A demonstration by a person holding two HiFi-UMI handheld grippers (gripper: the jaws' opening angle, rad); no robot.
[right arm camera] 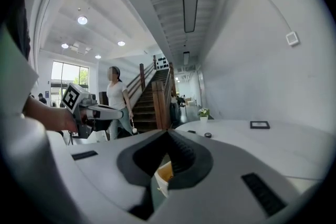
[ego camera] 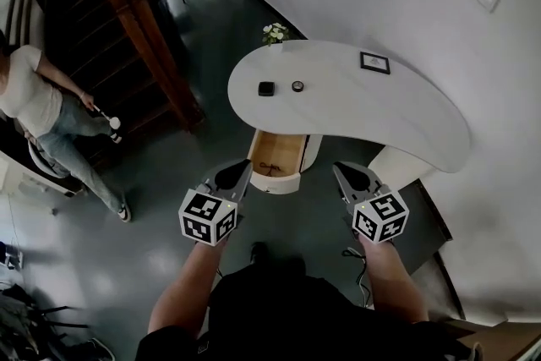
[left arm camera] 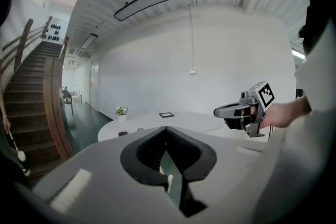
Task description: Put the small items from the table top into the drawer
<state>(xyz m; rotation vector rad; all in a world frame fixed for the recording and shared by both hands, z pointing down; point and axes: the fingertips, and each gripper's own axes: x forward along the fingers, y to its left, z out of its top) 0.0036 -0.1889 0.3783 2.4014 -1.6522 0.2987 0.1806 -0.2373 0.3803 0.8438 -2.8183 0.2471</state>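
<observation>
Head view dim; gripper views brighter, fisheye-warped, with black corners.

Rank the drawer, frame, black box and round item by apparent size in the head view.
1. drawer
2. frame
3. black box
4. round item, only slightly smaller than the box, so nearly a tie

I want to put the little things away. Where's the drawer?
In the head view, the open drawer sticks out from the white table's near edge, on its left part, just ahead of the left tool.
</observation>
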